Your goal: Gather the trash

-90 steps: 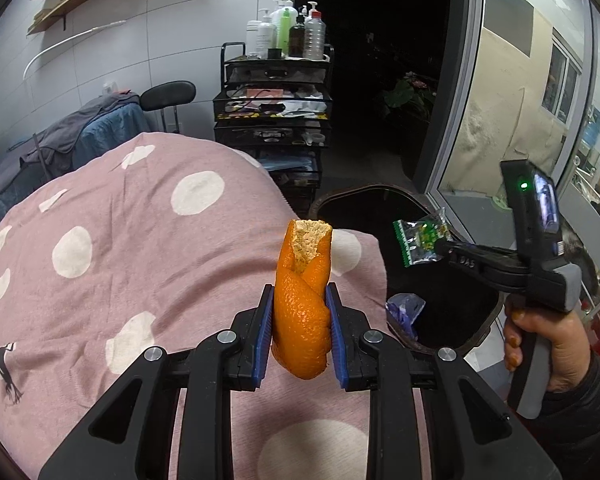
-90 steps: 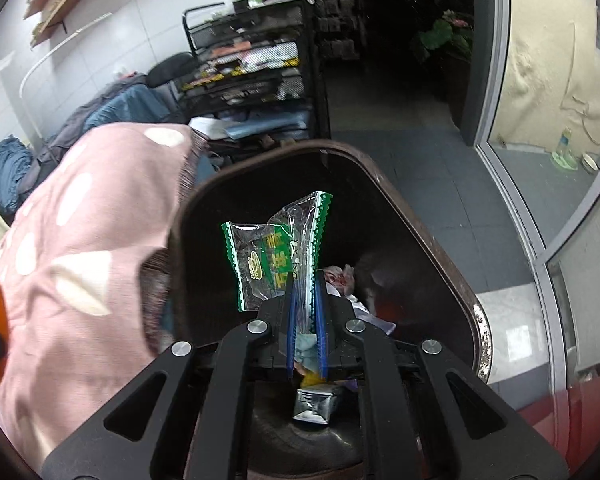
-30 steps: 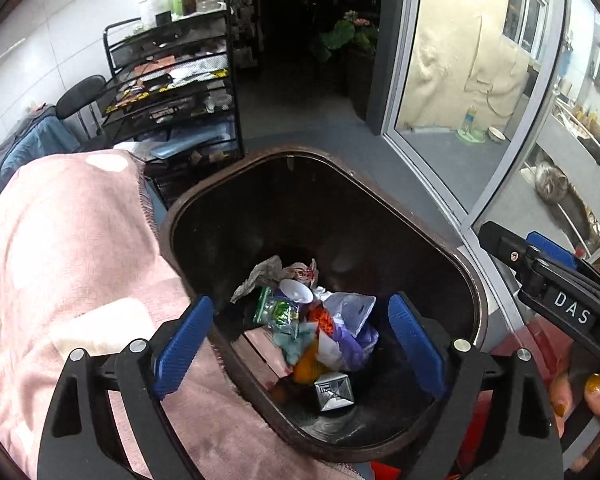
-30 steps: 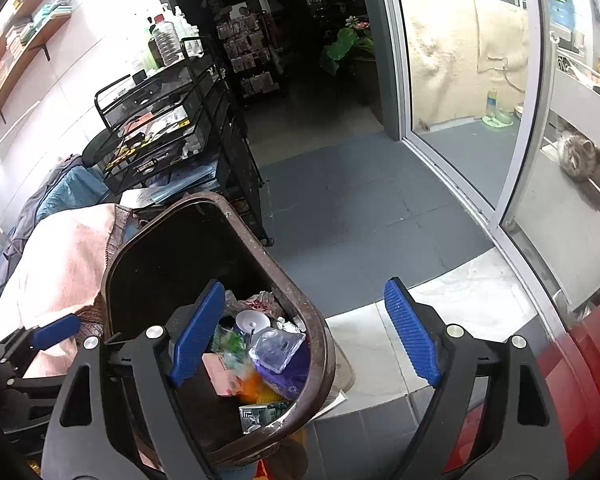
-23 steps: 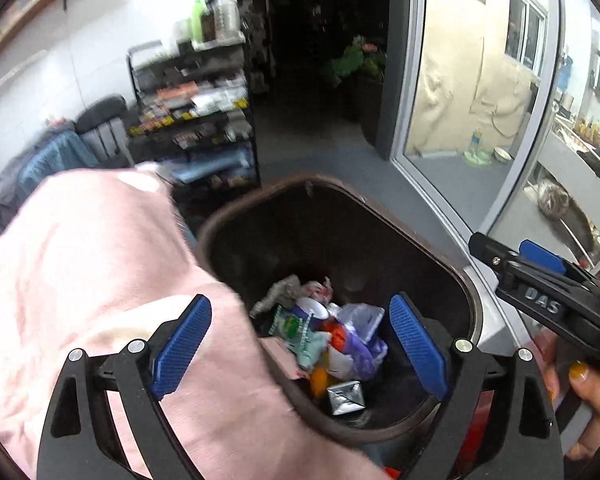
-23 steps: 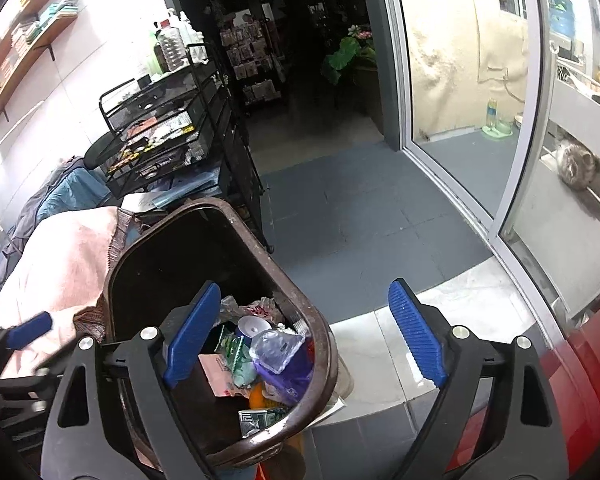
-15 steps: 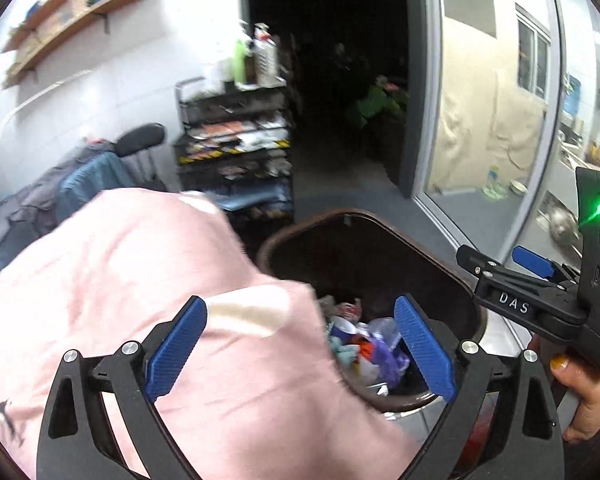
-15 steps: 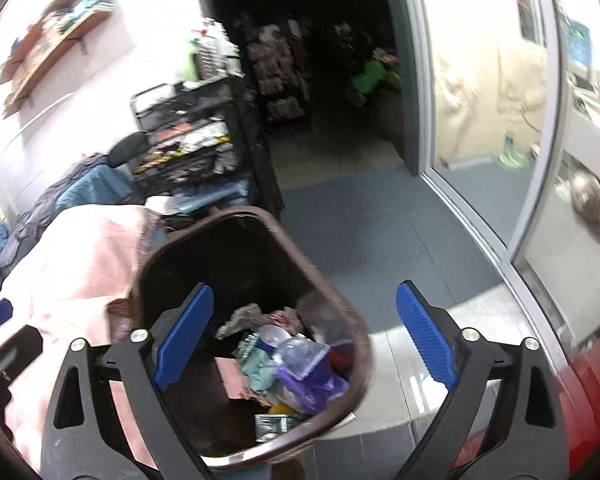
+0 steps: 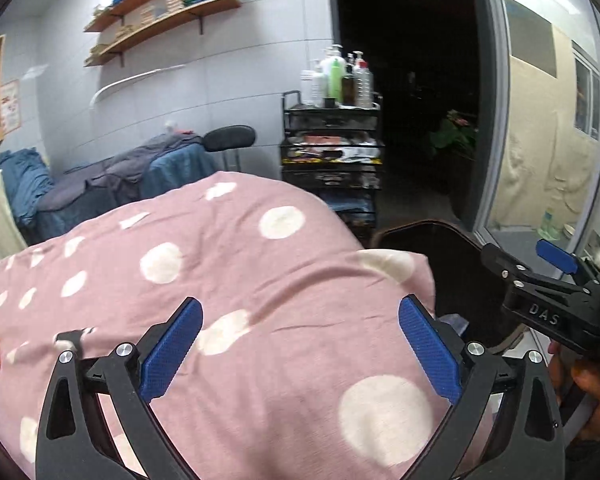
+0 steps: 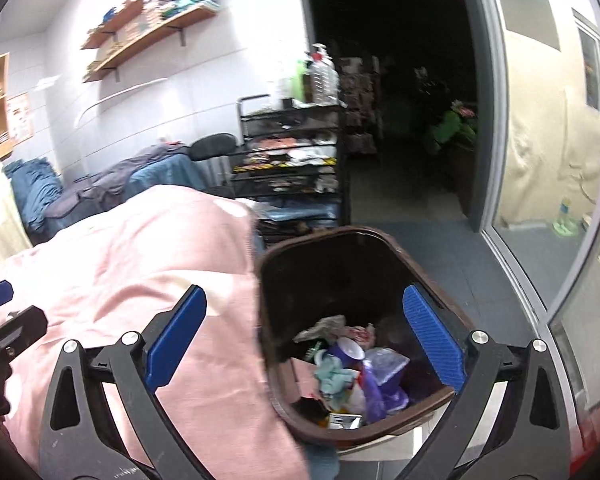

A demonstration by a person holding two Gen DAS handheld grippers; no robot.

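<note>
Both grippers, left gripper (image 9: 300, 346) and right gripper (image 10: 304, 336), are opening wide, nothing between them. Pink dotted blanket (image 9: 228, 264) lies beside the brown bin (image 10: 364, 240); wooden shelves (image 9: 160, 20) line the wall.

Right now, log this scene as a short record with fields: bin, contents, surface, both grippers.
bin: brown trash bin, open top, on the floor beside the covered surface
contents: mixed wrappers and scraps piled at the bottom
surface: pink polka-dot blanket
left gripper: jaws opening, nothing between them, over the blanket
right gripper: jaws opening, nothing between them, above the bin's near rim
</note>
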